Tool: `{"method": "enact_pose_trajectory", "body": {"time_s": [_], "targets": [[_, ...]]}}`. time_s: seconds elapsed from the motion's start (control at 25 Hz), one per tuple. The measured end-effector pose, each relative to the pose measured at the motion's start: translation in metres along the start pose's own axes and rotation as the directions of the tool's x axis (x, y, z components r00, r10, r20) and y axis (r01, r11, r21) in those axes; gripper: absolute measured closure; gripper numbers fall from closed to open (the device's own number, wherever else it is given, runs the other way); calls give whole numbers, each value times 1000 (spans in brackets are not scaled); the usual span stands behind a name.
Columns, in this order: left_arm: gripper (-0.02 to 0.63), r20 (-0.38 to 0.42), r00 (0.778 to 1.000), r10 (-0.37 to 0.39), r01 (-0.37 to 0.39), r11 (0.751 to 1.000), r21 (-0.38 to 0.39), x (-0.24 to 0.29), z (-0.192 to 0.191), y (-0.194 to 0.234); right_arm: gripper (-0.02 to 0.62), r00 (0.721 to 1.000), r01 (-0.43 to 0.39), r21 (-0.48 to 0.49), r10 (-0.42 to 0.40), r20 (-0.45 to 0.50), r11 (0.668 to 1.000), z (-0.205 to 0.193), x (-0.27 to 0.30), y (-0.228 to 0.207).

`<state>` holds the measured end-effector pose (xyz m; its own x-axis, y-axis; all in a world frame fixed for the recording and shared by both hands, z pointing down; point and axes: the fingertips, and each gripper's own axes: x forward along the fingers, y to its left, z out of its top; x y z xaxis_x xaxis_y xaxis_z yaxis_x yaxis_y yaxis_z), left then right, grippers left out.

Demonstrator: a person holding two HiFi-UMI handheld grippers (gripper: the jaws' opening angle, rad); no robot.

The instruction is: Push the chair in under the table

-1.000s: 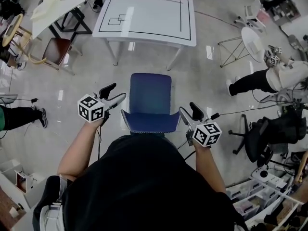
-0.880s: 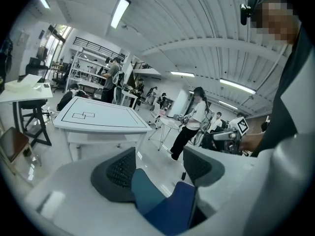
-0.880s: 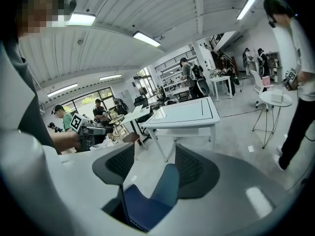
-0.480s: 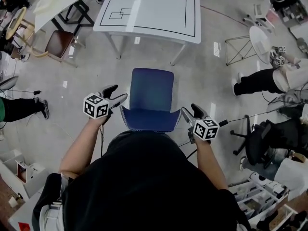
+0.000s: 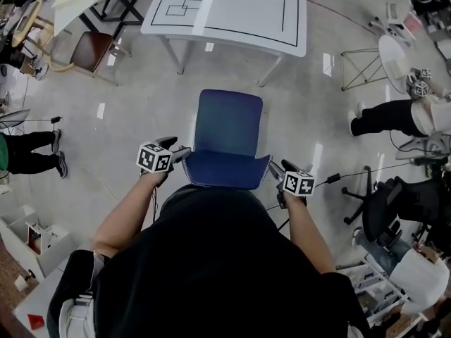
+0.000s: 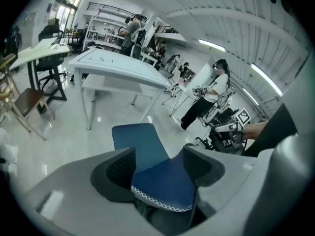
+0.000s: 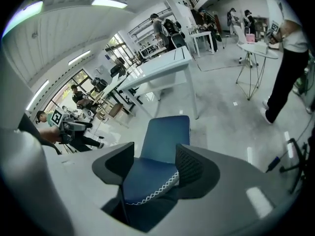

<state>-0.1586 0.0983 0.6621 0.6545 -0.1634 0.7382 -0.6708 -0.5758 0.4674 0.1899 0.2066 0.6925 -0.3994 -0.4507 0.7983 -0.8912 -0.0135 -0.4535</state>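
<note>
A blue chair [image 5: 229,125] stands on the floor in front of me, its seat facing the white table [image 5: 225,9] with black lines, and a stretch of floor lies between them. The backrest's top edge [image 5: 225,173] with white stitching is nearest me. My left gripper [image 5: 183,152] sits at the backrest's left corner and my right gripper [image 5: 272,167] at its right corner. In the left gripper view the jaws of the left gripper [image 6: 157,163] stand apart with the backrest [image 6: 165,186] showing between them. The right gripper [image 7: 152,166] looks the same, open around the stitched edge [image 7: 147,183].
A wooden chair with a brown seat [image 5: 91,48] stands at the table's left. A person's legs [image 5: 380,118], a folding stand [image 5: 363,69] and a black office chair [image 5: 384,206] are to the right. Another person's legs [image 5: 28,153] are at far left. A cable [image 5: 338,176] crosses the floor.
Both grippers have sunk and closed in on the backrest's two corners. The chair stands where it was.
</note>
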Motion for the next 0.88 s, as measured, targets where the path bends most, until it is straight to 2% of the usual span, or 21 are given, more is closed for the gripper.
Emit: {"method": "enact_pose_trajectory", "body": {"time_s": [0.12, 0.28, 0.52, 0.64, 0.8, 0.88], "targets": [[183, -77, 997, 10, -17, 996, -85, 14, -35, 13, 295, 998, 12, 61, -8, -61, 998, -23, 15, -9], [168, -166, 986, -20, -18, 974, -227, 29, -83, 23, 269, 988, -6, 136, 27, -151, 991, -52, 34, -12], [141, -204, 974, -101, 0, 897, -442, 43, -132, 24, 250, 975, -2, 195, 45, -216, 981, -84, 47, -15], [141, -223, 967, -119, -4, 875, -484, 48, -145, 28, 244, 970, -6, 216, 58, -234, 976, -94, 54, -12], [141, -261, 952, -161, 12, 870, -492, 55, -155, 23, 223, 962, -28, 213, 85, -261, 977, -102, 61, -4], [141, -262, 949, -175, 17, 859, -512, 61, -157, 21, 218, 957, -34, 206, 91, -275, 978, -106, 65, -2]]}}
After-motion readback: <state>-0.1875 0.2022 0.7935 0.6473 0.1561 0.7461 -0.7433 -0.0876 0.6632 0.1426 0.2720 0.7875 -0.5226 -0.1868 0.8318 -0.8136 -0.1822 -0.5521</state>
